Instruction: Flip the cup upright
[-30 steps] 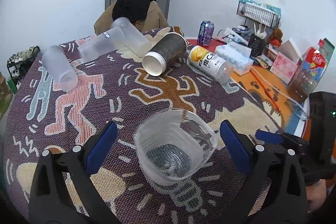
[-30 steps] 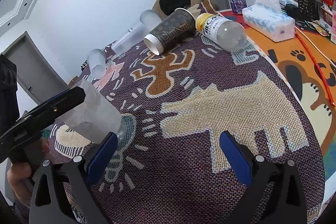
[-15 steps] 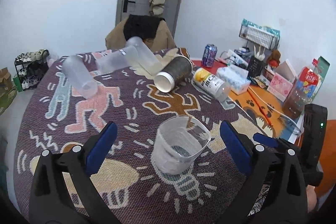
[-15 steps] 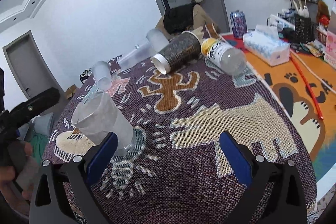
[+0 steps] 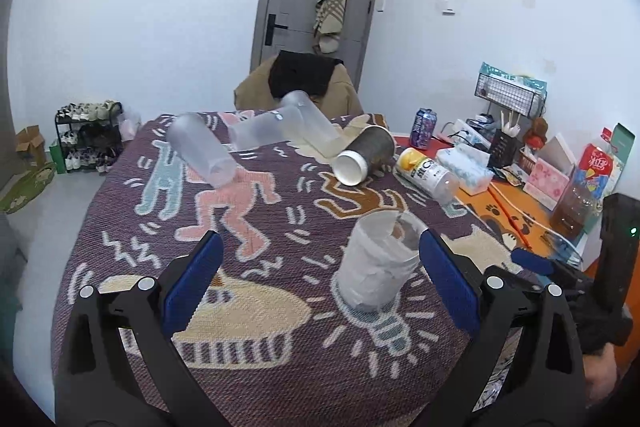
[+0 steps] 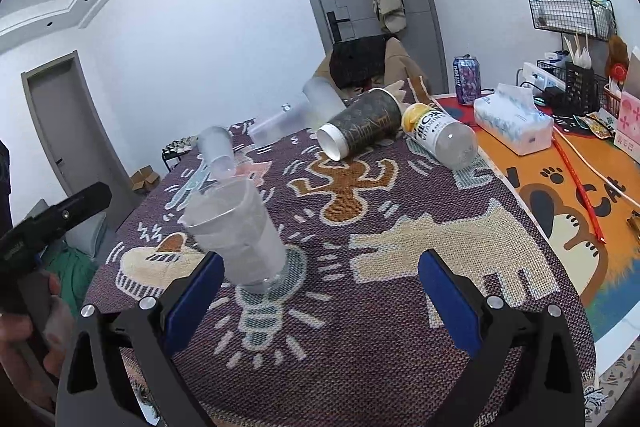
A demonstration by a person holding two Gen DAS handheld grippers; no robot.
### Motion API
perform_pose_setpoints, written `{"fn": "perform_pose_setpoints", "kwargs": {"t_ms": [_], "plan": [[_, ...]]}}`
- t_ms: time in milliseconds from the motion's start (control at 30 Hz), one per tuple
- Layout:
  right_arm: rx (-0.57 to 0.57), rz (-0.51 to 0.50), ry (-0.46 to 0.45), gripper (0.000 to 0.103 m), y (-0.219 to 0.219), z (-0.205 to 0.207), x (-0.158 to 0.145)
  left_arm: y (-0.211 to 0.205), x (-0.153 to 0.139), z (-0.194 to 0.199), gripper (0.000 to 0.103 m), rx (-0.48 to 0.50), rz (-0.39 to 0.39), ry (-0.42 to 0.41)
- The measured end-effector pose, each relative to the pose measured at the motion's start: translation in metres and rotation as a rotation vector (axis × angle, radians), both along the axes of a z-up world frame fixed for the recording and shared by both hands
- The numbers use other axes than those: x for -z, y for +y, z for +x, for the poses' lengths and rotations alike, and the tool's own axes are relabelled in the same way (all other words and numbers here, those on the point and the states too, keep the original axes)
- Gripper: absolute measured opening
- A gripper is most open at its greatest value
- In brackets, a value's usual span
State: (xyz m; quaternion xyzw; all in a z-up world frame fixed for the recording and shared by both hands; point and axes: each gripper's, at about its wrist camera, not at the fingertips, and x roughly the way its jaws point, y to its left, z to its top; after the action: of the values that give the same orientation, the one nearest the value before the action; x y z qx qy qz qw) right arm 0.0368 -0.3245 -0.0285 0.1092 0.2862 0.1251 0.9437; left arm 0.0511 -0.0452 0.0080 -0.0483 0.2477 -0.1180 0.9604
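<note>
left tongs (image 5: 318,273): spread wide, blue pads apart, holding nothing; frosted cup sits between them, nearer the right pad, no contact visible
right tongs (image 6: 320,289): spread wide, holding nothing; frosted cup just beyond the left pad, whether it touches can't be told
frosted cup (image 5: 378,261): upright, mouth up, base on the lightbulb figure of the patterned cloth (image 5: 256,223); in the right wrist view (image 6: 240,231) it looks tilted
bench: round, covered by the cloth; orange cat mat (image 6: 568,187) right of the cup
behind the cup: dark paper cup (image 5: 366,155) on its side, white mouth toward the camera; yellow-cap bottle (image 5: 428,173) lying just right of it
behind-left of the cup: three clear tumblers on their sides, one (image 5: 202,151) apart at left, two (image 5: 280,127) crossed against each other
left wrist view only: shoe rack (image 5: 90,135) on the floor far left of the cup; right tongs' black body at the right frame edge
right wrist view only: second grey door (image 6: 72,131) left of the cup; left tongs' black finger (image 6: 56,219) and the hand (image 6: 24,335) holding it, left of the cup
both views: purple can (image 6: 466,79), tissue pack (image 6: 514,123), wire basket (image 6: 570,13) on the wall, all right of the cup
</note>
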Motion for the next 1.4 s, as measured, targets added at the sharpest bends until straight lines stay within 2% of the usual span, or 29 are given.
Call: {"fn": "perform_pose_setpoints", "kwargs": {"t_ms": [533,1400], "plan": [[-0.057,-0.008,-0.063,0.095,0.025,-0.035,-0.018,0.039,0.001,-0.037,0.097,-0.063,-0.019,-0.034],[-0.057,-0.025,-0.089,0.095,0.029,-0.046,-0.024,0.040,0.001,-0.048,0.097,-0.090,0.022,-0.052]]}}
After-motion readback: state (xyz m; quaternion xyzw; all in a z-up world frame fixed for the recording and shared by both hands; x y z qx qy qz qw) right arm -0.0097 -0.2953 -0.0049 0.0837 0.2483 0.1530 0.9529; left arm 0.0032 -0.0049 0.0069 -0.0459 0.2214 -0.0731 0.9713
